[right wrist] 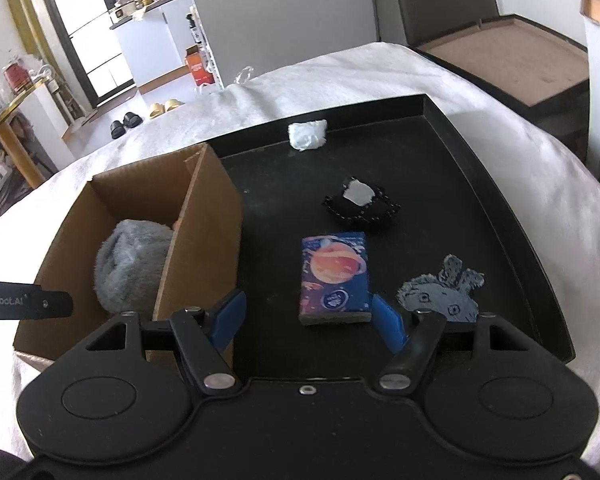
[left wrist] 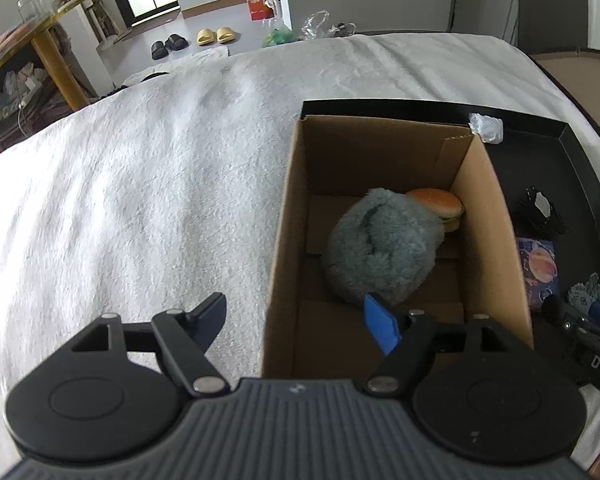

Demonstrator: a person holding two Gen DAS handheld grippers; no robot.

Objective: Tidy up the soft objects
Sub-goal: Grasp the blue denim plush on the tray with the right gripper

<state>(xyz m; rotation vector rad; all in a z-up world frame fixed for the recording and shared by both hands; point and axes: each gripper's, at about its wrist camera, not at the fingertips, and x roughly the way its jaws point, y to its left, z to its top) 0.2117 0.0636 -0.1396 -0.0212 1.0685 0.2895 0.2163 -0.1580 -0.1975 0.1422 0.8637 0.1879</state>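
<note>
A brown cardboard box [left wrist: 288,216] [right wrist: 204,216] stands at the left of a black tray [right wrist: 500,184] [left wrist: 572,152] on a white blanket. Inside lie a fluffy grey-blue plush [left wrist: 380,248] [right wrist: 132,264] and a toy burger [left wrist: 440,204]. My left gripper [left wrist: 296,320] is open above the box's near left wall, nothing between its fingers. My right gripper [right wrist: 306,316] is open over the tray, its fingertips on either side of the near end of a planet-print sponge [right wrist: 334,276] [left wrist: 538,268]; the pads stand clear of it. A grey bunny plush [right wrist: 444,292] lies just to the right.
On the tray also lie a black stitched pouch with a white patch [right wrist: 360,204] [left wrist: 540,212] and a white wad [right wrist: 308,134] [left wrist: 486,126]. The white blanket [left wrist: 140,184] spreads left of the box. A wooden board [right wrist: 512,56] lies beyond the bed at right.
</note>
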